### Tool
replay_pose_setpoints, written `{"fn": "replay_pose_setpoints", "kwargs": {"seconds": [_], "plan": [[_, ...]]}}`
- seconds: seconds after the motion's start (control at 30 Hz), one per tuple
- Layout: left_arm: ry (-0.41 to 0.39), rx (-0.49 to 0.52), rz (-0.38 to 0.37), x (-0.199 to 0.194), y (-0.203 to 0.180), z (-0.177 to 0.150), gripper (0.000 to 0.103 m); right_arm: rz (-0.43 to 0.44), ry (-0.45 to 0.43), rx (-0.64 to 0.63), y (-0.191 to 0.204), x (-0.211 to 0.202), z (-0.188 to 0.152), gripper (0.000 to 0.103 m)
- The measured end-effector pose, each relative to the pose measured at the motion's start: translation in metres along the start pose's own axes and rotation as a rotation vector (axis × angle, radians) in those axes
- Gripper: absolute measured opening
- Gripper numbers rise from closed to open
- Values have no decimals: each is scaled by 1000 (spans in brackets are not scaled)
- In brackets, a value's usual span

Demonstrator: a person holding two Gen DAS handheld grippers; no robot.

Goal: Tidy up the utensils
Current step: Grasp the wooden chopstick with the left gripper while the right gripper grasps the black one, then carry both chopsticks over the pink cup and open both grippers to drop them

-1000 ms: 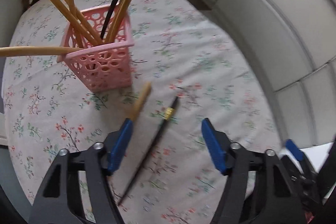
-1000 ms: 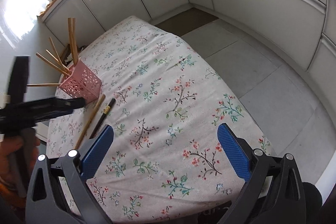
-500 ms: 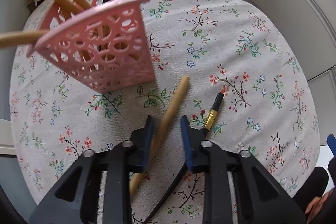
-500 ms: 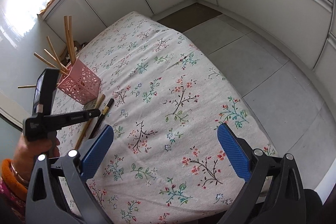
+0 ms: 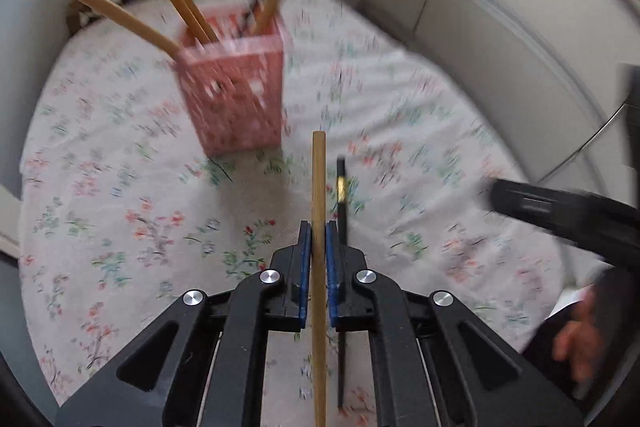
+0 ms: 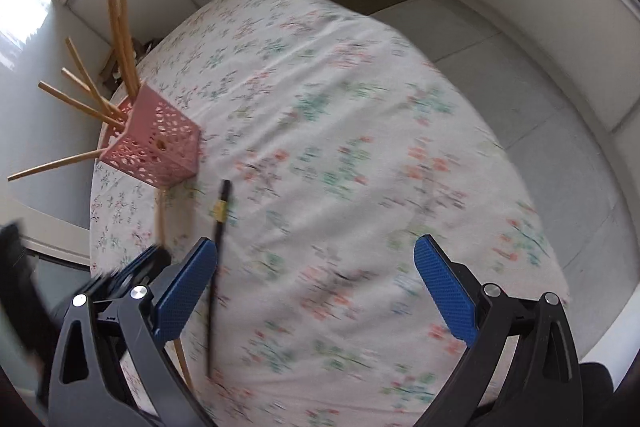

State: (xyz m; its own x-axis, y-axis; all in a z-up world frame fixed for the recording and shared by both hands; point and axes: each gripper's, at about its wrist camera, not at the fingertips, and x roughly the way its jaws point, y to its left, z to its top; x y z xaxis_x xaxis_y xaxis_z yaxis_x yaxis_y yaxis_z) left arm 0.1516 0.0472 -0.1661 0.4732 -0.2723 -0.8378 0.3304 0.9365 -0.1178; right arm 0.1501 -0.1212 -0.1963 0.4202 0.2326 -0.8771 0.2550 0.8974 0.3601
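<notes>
My left gripper (image 5: 315, 233) is shut on a wooden chopstick (image 5: 319, 187), which runs straight out between the blue pads. A black chopstick with a gold band (image 5: 341, 195) lies on the floral tablecloth just right of it. A pink perforated basket (image 5: 234, 95) stands beyond, holding several wooden chopsticks and a black one. In the right wrist view my right gripper (image 6: 316, 283) is open and empty above the table, with the black chopstick (image 6: 218, 227) by its left finger and the basket (image 6: 156, 147) at the left. The left gripper (image 6: 136, 267) shows blurred at the lower left.
The table (image 6: 340, 107) has a floral cloth and rounded edges. White cabinet walls (image 5: 500, 7) surround it, and grey floor (image 6: 540, 87) lies to the right. A person's hand (image 5: 580, 347) shows at the lower right of the left wrist view.
My left gripper has shut on the wooden chopstick and raised it off the cloth, pulling back from the basket. My right gripper has swung closer to the black chopstick and stays open.
</notes>
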Motion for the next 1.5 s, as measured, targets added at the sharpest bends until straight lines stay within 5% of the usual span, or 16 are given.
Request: {"fn": "replay_pose_setpoints", "kwargs": {"seconds": [0.13, 0.4, 0.6, 0.77, 1.07, 1.2, 1.5], "plan": [[-138, -5, -2, -51, 0, -8, 6, -74, 30, -96, 43, 22, 9, 95], [-358, -27, 35, -119, 13, -19, 6, -163, 106, -143, 87, 70, 12, 75], [-413, -31, 49, -144, 14, -24, 6, -224, 81, -208, 111, 78, 1, 10], [-421, -38, 26, -144, 13, -24, 6, -144, 38, -151, 93, 54, -6, 7], [-515, -38, 5, -165, -7, -27, 6, -115, -438, -267, 69, -97, -55, 7], [-534, -67, -31, -176, -14, -24, 6, -70, -562, -290, 59, -155, -67, 7], [-614, -46, -38, -227, -31, 10, 6, 53, -735, -265, 45, -250, -37, 7]]}}
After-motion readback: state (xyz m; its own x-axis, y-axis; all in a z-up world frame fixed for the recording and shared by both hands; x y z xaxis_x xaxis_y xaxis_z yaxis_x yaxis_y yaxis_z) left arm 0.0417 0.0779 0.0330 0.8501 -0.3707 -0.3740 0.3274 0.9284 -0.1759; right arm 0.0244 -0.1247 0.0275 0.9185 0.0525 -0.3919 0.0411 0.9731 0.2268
